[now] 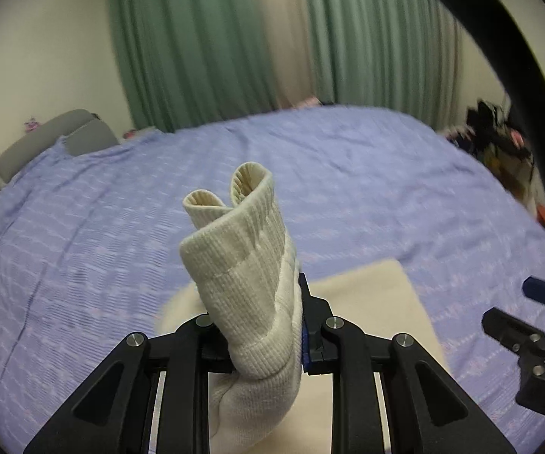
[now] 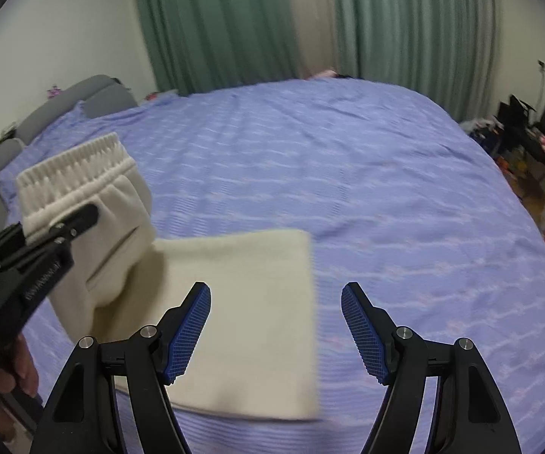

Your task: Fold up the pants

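Both wrist views angled down, sharing bed [image 1: 386, 174]

Cream pants [image 1: 249, 302] (ribbed waistband bunched) in left gripper [image 1: 261, 336] above bed [image 1: 386, 189]

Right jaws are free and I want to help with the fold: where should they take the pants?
Probably the far right corner of the flat pants panel, coming from the right over the purple bedspread. That edge lies straight and exposed, while the left gripper already clamps the ribbed waistband. The right gripper is open.

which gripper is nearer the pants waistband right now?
Left. The left gripper is shut on the cream pants at the ribbed waistband, holding it raised off the bed. The right gripper is open and apart from the waistband, over the flat folded part.
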`<state>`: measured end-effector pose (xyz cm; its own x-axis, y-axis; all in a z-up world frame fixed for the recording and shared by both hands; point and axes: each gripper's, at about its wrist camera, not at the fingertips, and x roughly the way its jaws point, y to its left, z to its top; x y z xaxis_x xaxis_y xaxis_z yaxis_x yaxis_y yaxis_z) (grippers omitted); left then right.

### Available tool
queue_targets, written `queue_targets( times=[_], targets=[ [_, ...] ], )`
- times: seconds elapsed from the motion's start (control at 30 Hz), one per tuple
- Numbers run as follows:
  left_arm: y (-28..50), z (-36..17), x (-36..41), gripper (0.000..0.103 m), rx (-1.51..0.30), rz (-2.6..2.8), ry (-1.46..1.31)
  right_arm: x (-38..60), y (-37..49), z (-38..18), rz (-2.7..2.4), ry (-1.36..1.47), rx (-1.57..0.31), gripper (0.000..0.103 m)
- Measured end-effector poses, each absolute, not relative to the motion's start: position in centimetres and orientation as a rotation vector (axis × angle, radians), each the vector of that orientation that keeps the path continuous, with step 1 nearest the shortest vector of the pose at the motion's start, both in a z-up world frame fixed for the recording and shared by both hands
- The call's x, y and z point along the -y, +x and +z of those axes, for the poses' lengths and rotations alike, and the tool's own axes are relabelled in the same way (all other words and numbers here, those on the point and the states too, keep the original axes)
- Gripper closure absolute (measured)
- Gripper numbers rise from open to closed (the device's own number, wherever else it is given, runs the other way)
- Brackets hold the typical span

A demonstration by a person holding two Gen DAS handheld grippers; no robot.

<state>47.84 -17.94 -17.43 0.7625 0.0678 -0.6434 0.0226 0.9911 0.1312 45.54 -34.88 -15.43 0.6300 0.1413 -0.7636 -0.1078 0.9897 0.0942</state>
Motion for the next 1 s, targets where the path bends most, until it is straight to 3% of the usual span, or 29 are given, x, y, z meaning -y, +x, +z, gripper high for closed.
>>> queue_targets(
  times=[0.27, 0.37, 0.43, 0.6, 0.8, 0.93, 1.0],
  targets=[
    [47.5, -21.4, 28.7, 0.080, -0.725, -0.085, 0.323, 42.2, 44.7, -20.0, 0.060, 0.118, -0.965, 0.031],
    [47.8, -24.8, 31.5, 0.071, -0.821, -0.126, 0.399, 43.8, 44.6, -21.5, 0.039, 0.116, -0.991, 0.031],
    [47.2, -25.5, 32.1, 0.041, -0.853, -0.163, 0.366, 44.4, 44.4, -22.2, 0.034, 0.114, -1.013, 0.031],
    [43.3, -23.0, 31.5, 0.017, -0.768, -0.142, 0.360, 45.3, 43.6, -22.0, 0.033, 0.099, -1.001, 0.031],
    [40.2, -21.1, 24.1, 0.012, -0.685, 0.030, 0.396, 44.0, 44.5, -19.2, 0.234, 0.197, -0.877, 0.031],
    [41.0, -22.9, 17.6, 0.012, -0.784, 0.135, 0.306, 41.6, 47.1, -19.6, 0.352, 0.256, -0.841, 0.031],
    [41.7, -24.1, 14.7, 0.012, -0.829, 0.164, 0.222, 40.0, 49.1, -20.9, 0.383, 0.267, -0.862, 0.037]
  ],
)
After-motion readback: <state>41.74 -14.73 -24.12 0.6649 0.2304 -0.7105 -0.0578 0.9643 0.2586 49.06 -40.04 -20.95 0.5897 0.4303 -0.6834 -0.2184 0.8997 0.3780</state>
